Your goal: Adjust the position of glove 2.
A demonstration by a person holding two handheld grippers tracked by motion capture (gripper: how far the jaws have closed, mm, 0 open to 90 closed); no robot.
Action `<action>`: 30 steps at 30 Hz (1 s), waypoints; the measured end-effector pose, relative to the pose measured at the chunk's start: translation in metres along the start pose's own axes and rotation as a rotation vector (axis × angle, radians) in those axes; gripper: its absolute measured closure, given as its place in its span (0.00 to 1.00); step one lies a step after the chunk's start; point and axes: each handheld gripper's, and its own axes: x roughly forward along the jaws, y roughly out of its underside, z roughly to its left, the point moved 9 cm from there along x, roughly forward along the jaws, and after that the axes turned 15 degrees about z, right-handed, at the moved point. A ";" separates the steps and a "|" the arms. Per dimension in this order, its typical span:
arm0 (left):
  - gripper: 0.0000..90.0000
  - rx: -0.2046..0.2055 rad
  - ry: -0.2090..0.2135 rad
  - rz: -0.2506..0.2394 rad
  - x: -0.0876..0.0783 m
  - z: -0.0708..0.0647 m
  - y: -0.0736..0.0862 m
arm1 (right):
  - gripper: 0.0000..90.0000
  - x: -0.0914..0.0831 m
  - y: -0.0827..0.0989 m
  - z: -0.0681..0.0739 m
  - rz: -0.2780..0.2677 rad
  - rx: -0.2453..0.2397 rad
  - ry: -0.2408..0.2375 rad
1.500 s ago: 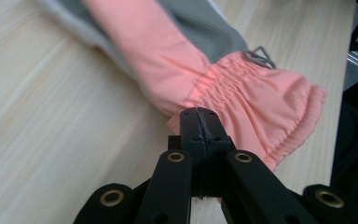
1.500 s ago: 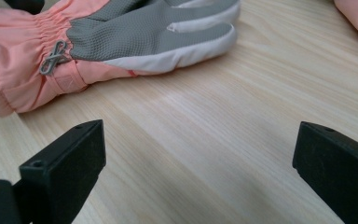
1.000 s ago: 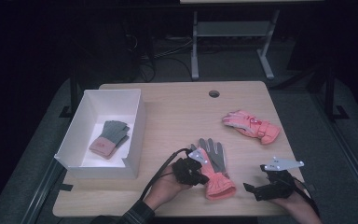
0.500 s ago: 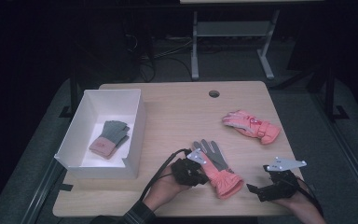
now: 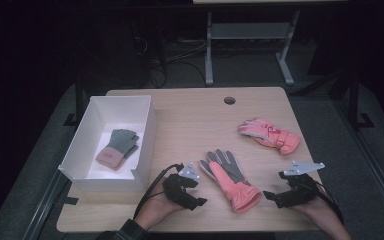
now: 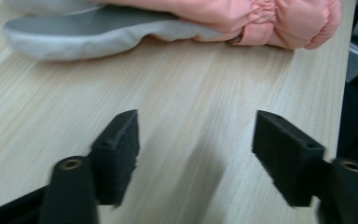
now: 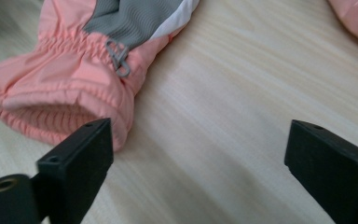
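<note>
A pink and grey glove (image 5: 230,177) lies flat on the wooden surface (image 5: 200,120) near its near edge, cuff toward the person and fingertips pointing far and slightly left. The left gripper (image 5: 192,189) sits just left of the glove, close to its thumb side; its fingers (image 6: 119,149) have just been opening and stand apart over bare wood, with nothing between them. The right gripper (image 5: 275,196) rests just right of the glove's cuff, its fingers (image 7: 81,163) wide apart and empty, one close beside the cuff. A second pink glove (image 5: 269,135) lies farther off to the right. A white box (image 5: 147,135) at the left holds another grey and pink glove (image 5: 117,148).
</note>
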 end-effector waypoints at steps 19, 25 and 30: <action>0.15 -0.047 -0.063 -0.023 -0.002 0.010 0.012 | 0.24 -0.005 -0.051 -0.051 -0.002 -0.019 0.026; 0.15 -0.041 -0.064 -0.016 -0.003 0.011 0.012 | 0.38 -0.003 -0.071 -0.076 -0.014 -0.001 0.053; 0.15 -0.039 -0.061 -0.009 -0.003 0.010 0.013 | 0.61 0.000 -0.087 -0.102 -0.029 0.033 0.089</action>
